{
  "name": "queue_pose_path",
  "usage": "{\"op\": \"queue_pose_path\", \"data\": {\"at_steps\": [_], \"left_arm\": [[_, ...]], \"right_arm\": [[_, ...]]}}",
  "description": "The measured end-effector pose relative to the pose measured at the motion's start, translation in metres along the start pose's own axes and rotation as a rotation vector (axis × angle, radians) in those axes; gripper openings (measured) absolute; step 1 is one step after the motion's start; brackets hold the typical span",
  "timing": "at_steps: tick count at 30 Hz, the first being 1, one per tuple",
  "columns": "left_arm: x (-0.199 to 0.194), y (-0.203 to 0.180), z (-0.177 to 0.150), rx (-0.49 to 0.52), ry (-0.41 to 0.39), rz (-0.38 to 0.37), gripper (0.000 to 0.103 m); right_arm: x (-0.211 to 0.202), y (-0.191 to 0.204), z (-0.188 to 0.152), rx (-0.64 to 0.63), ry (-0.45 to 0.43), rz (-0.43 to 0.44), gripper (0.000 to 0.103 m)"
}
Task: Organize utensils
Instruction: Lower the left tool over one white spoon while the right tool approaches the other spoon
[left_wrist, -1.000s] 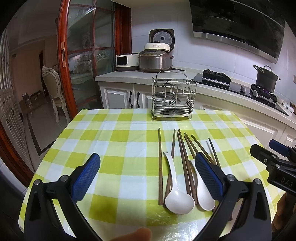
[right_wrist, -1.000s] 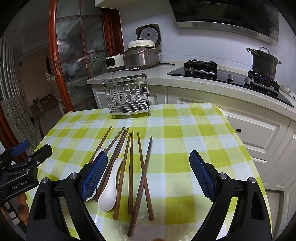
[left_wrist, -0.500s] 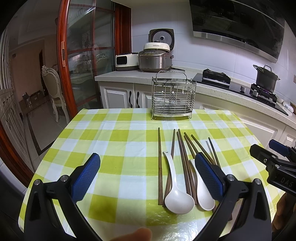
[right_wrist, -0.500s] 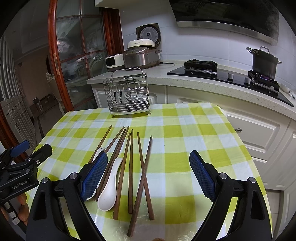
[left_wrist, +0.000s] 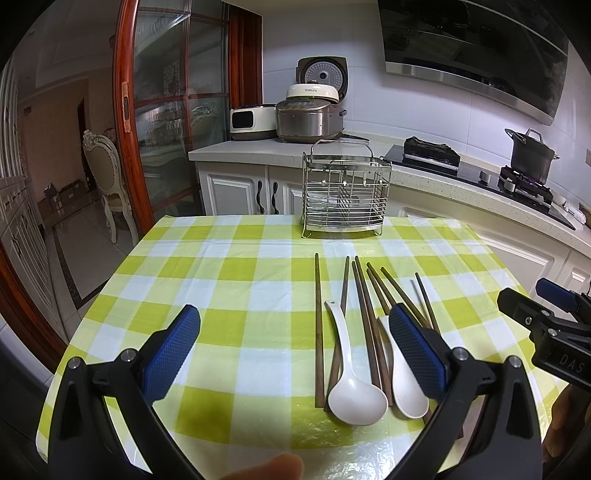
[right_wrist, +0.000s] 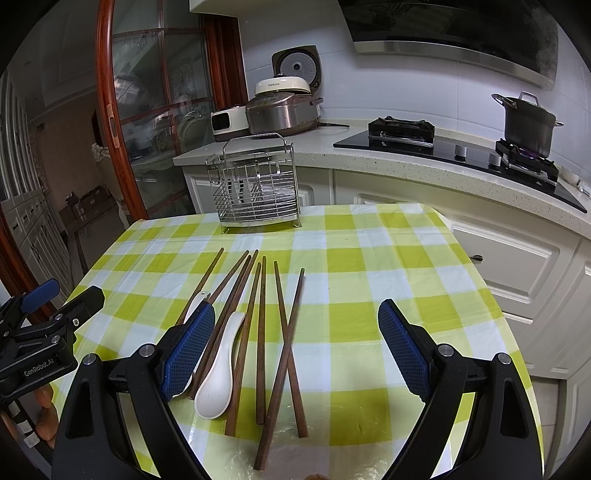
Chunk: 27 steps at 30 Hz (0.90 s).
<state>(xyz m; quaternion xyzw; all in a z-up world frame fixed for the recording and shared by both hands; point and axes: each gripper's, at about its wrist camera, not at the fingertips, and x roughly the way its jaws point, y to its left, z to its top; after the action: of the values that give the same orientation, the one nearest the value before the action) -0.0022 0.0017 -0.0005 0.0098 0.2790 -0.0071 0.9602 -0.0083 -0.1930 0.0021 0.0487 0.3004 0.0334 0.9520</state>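
Nothing has moved since the earlier frames — both claws hang over the same spots and every utensil lies where it lay.

The worktop (left_wrist: 236, 280), covered in a green-and-white checked cloth, fills the lower half of both views. At its far edge stands the wire utensil rack (left_wrist: 346, 192), upright, well apart from the loose pieces. Behind it a kitchen counter carries a rice cooker (left_wrist: 308, 118), and a dark pot (right_wrist: 528, 123) sits on the hob.

The left claw (left_wrist: 293, 350) is spread wide and holds nothing; its right pad sits over the nearer white spoon. The right claw (right_wrist: 297, 350) is likewise wide open and empty, its left pad over the spoons.

The wooden chopsticks (right_wrist: 260, 339) lie fanned in a loose bundle in the middle of the cloth, tips toward the rack — two of them cross near the front edge. Two white spoons (left_wrist: 354, 397) rest among them, bowls toward the camera, handles tucked between the sticks.
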Motion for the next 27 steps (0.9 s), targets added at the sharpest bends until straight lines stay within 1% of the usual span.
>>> {"op": "queue_pose_path", "data": {"at_steps": [6,9,13,15,17,19,21,23,25,27], "left_arm": [[0.001,0.000,-0.001,-0.001,0.004,-0.002,0.099],[0.006,0.002,-0.004,-0.011,0.026,-0.015,0.099],[0.021,0.008,-0.009,-0.021,0.081,-0.042,0.099],[0.026,0.011,-0.008,-0.015,0.101,-0.040,0.099],[0.035,0.009,-0.010,0.008,0.133,-0.019,0.099],[0.046,0.010,-0.010,0.016,0.180,-0.020,0.099],[0.054,0.010,-0.011,0.018,0.204,-0.025,0.098],[0.063,0.013,-0.010,0.003,0.226,-0.044,0.091],[0.073,0.015,-0.010,-0.022,0.264,-0.073,0.077],[0.082,0.013,-0.010,-0.034,0.289,-0.105,0.071]], "right_arm": [[0.000,0.001,0.000,-0.001,0.004,0.000,0.085],[0.008,-0.002,-0.008,-0.003,0.031,-0.007,0.085],[0.031,-0.013,-0.012,0.016,0.139,-0.020,0.085],[0.043,-0.016,-0.014,0.017,0.183,-0.016,0.085],[0.055,-0.014,-0.016,-0.001,0.220,-0.013,0.085],[0.070,-0.013,-0.021,-0.001,0.271,0.002,0.085],[0.080,-0.011,-0.022,-0.005,0.300,0.015,0.084],[0.085,-0.009,-0.022,-0.013,0.315,0.014,0.084],[0.092,-0.008,-0.020,-0.015,0.327,0.011,0.084],[0.096,-0.007,-0.018,-0.015,0.328,0.009,0.083]]}}
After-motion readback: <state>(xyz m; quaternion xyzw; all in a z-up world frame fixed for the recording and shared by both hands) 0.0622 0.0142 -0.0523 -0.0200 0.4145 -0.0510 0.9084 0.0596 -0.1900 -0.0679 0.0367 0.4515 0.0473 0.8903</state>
